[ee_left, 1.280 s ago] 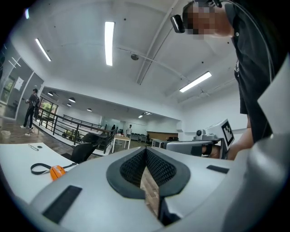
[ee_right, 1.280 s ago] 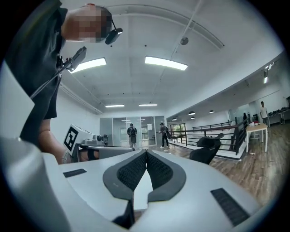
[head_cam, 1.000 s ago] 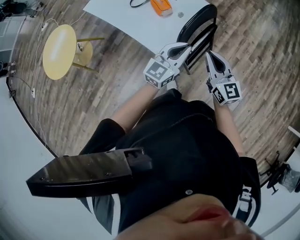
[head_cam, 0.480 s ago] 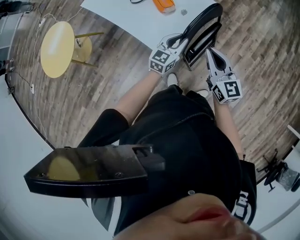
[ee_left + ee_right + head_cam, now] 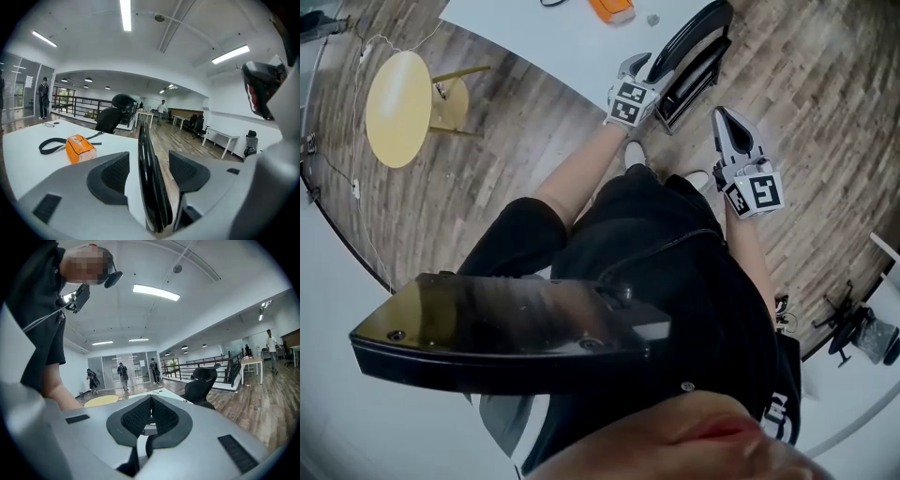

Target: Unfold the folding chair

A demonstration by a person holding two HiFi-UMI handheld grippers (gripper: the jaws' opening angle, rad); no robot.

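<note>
The folded black chair (image 5: 698, 52) stands on the wood floor, leaning by the white table (image 5: 553, 42). My left gripper (image 5: 647, 70) sits at the chair's left edge. In the left gripper view the chair's thin black edge (image 5: 149, 187) runs upright between the two pads (image 5: 112, 176). The jaws are opening and the pads stand clear of the edge on both sides. To the chair's right my right gripper (image 5: 724, 120) is apart from it. Its jaws (image 5: 150, 416) are shut with nothing between them.
An orange pouch (image 5: 79, 147) with a black strap lies on the white table. A round yellow stool (image 5: 394, 108) stands at the left on the floor. A black office chair (image 5: 202, 380) is behind the table. A black device (image 5: 506, 328) juts from the person's chest.
My left gripper slid up the picture along the chair's edge toward the table, and its jaws went from shut to wide apart. The right gripper has hardly moved.
</note>
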